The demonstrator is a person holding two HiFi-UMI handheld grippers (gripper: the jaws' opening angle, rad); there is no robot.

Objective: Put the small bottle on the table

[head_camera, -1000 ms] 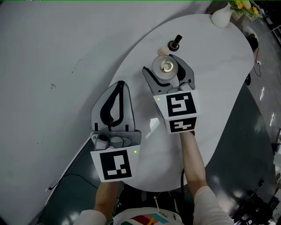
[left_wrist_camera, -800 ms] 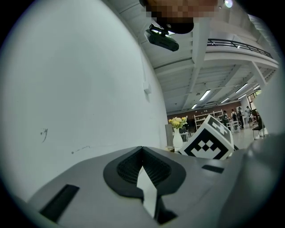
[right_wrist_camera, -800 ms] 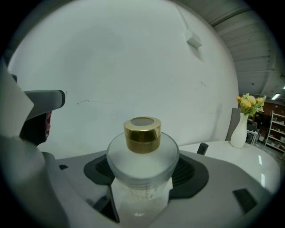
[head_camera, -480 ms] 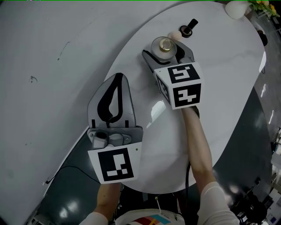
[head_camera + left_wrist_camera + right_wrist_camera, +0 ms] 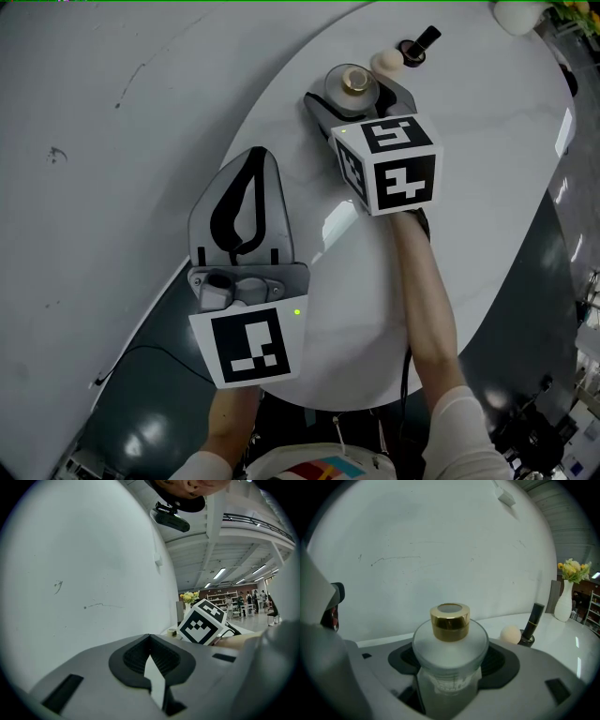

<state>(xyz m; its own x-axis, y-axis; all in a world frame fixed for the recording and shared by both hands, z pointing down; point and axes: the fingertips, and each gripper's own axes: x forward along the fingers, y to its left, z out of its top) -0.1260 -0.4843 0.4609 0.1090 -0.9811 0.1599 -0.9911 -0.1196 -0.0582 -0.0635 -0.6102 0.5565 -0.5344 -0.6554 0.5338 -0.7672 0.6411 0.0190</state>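
A small frosted bottle (image 5: 351,86) with a gold cap (image 5: 450,620) stands upright between the jaws of my right gripper (image 5: 357,97), which is shut on its body (image 5: 449,667). It is over the far part of the white oval table (image 5: 487,187). Whether its base touches the tabletop is hidden. My left gripper (image 5: 251,169) is at the table's left edge, nearer to me. Its jaws are shut with nothing between them, as the left gripper view (image 5: 150,641) shows.
A beige egg-shaped sponge (image 5: 385,63) and a black tube (image 5: 418,44) stand just beyond the bottle; both also show in the right gripper view, sponge (image 5: 511,633) and tube (image 5: 532,620). A white vase (image 5: 564,603) with flowers is at the far right. A pale wall (image 5: 112,141) runs along the left.
My right gripper has carried the bottle a little farther away, closer to the sponge and the black tube, and its marker cube has tipped. The left gripper has barely moved.
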